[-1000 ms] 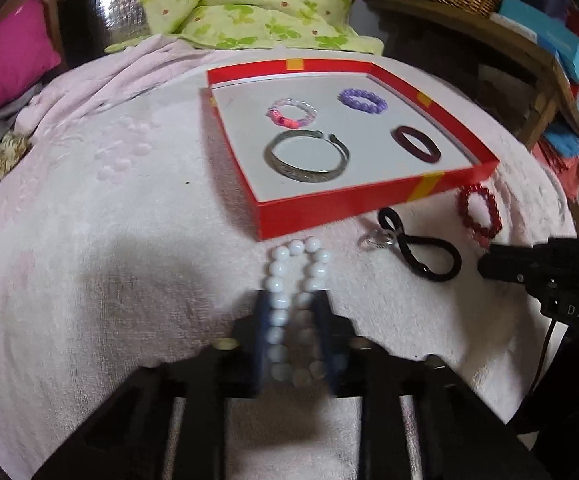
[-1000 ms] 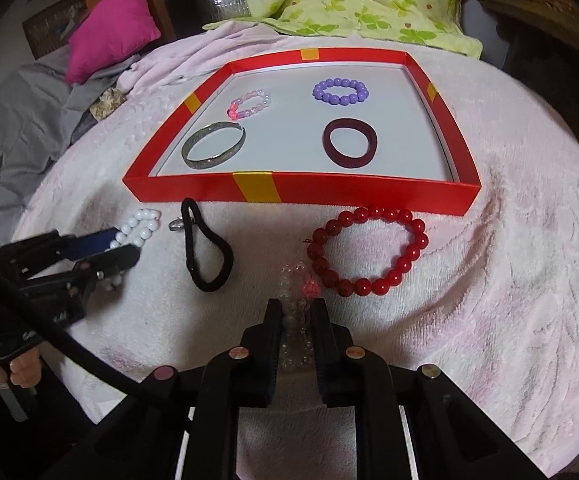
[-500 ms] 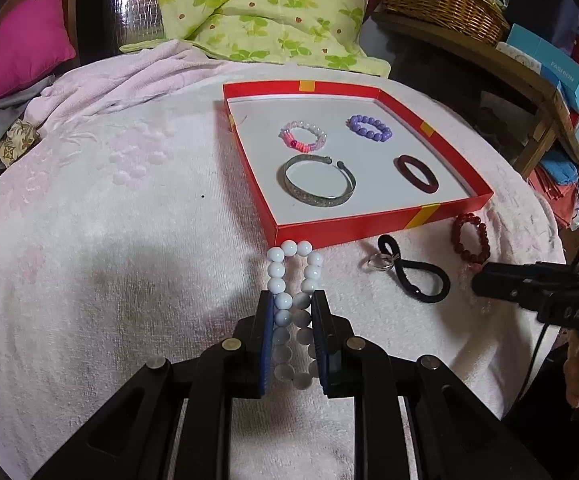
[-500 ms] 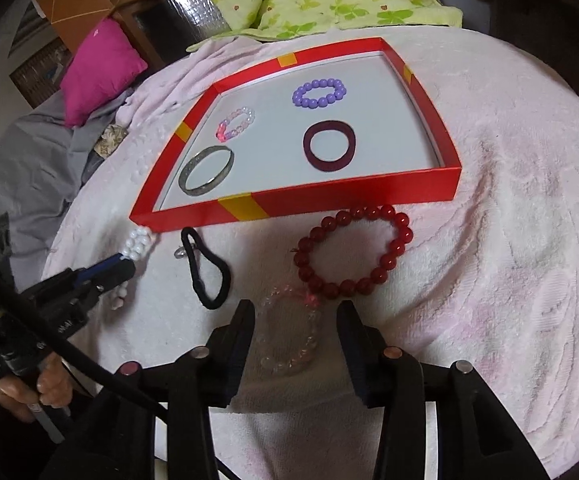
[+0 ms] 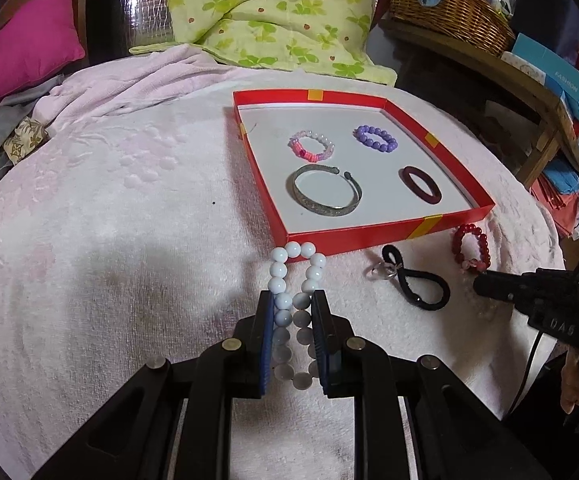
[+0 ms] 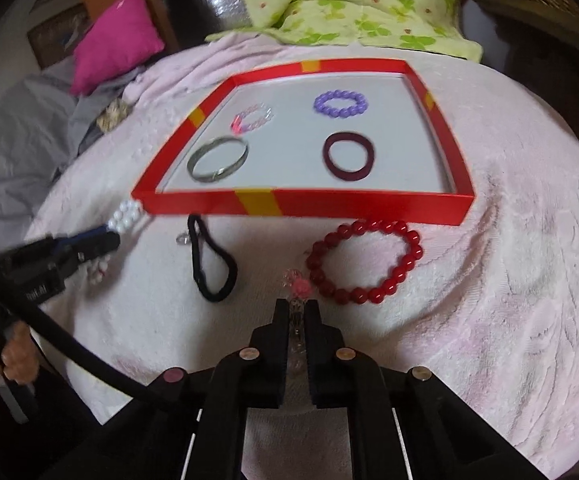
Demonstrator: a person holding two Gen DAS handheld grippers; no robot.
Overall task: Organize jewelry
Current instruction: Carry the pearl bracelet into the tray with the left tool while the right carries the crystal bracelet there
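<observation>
**Both tongs closed on bead bracelets in front of the tray**

The left gripper (image 5: 292, 304) is clamped on a white bead bracelet (image 5: 294, 268). The bracelet's far end lies on the pink blanket (image 5: 109, 240), just short of the red tray's (image 5: 349, 236) near wall.

The right gripper (image 6: 297, 312) is closed on a clear bead bracelet (image 6: 298, 286) with a pink charm. Beside it lie a red bead bracelet (image 6: 365, 260) and a black hair tie (image 6: 211, 264), both on the blanket outside the tray.

Inside the tray rest four items, well apart: a silver bangle (image 5: 326, 195), a pink bead bracelet (image 5: 311, 146), a purple bead bracelet (image 5: 375, 139) and a dark red ring bangle (image 5: 420, 184).
</observation>
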